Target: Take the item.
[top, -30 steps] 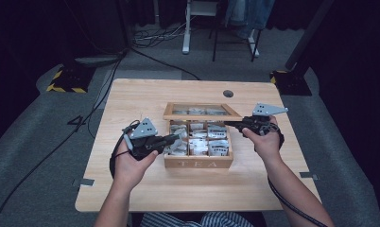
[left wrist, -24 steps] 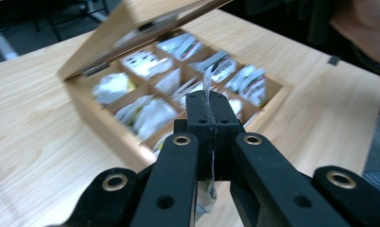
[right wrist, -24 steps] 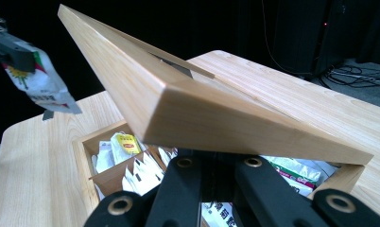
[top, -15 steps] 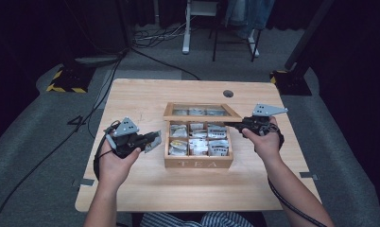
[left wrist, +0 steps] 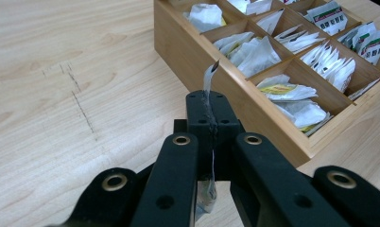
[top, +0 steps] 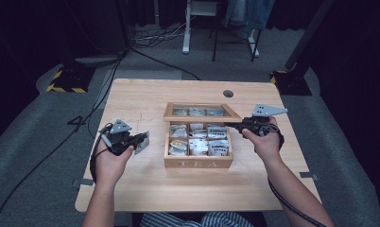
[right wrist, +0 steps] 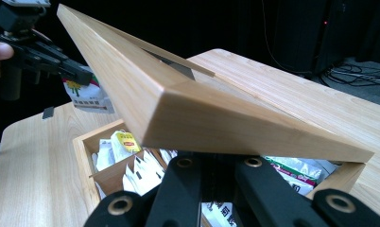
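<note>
A wooden tea box (top: 198, 163) marked TEA stands mid-table, its compartments full of tea bags (top: 218, 132). Its glass-paned lid (top: 201, 112) is lifted and tilted. My right gripper (top: 231, 124) is shut on the lid's front edge near the right corner; in the right gripper view the lid (right wrist: 178, 106) slopes just above the jaws of my right gripper (right wrist: 214, 163). My left gripper (top: 142, 139) hovers left of the box, shut on a tea bag packet (top: 142, 143). In the left gripper view, the packet (left wrist: 208, 90) stands edge-on between the closed jaws of my left gripper (left wrist: 211, 108).
The box's wooden side wall (left wrist: 197, 61) lies just ahead and right of my left gripper. Bare tabletop (top: 141, 101) spreads to the left and in front of the box. A cable hole (top: 228, 93) sits near the table's far edge.
My left gripper has drawn back from over the box to its left, carrying the tea bag packet. The right gripper has kept the lid raised in place.
</note>
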{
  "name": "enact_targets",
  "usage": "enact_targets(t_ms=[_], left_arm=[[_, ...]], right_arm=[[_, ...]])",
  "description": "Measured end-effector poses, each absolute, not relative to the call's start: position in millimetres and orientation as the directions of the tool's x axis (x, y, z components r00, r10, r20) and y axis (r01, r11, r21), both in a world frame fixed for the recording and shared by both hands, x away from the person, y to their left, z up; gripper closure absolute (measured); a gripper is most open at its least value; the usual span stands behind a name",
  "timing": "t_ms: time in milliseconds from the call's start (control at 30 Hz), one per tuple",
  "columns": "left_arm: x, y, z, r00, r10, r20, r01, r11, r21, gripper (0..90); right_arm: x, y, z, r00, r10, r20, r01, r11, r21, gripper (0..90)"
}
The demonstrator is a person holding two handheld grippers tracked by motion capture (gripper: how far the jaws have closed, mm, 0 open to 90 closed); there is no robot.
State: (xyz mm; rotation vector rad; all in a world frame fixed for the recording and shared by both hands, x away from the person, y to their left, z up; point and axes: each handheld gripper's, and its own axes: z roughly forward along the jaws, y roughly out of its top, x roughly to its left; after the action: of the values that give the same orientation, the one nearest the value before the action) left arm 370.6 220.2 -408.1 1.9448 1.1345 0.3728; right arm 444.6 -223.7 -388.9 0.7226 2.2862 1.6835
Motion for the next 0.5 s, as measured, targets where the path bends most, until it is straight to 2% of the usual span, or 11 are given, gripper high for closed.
enact_targets(t_ms=[500], left_arm=[[381,235,-434,0.520,0.826,-0.216,0.629,-0.199,0.751,89.5]], right_arm=[[445,-224,-390,-0.857,0.502,0.117,0.262,0.229,0.937,90.0]])
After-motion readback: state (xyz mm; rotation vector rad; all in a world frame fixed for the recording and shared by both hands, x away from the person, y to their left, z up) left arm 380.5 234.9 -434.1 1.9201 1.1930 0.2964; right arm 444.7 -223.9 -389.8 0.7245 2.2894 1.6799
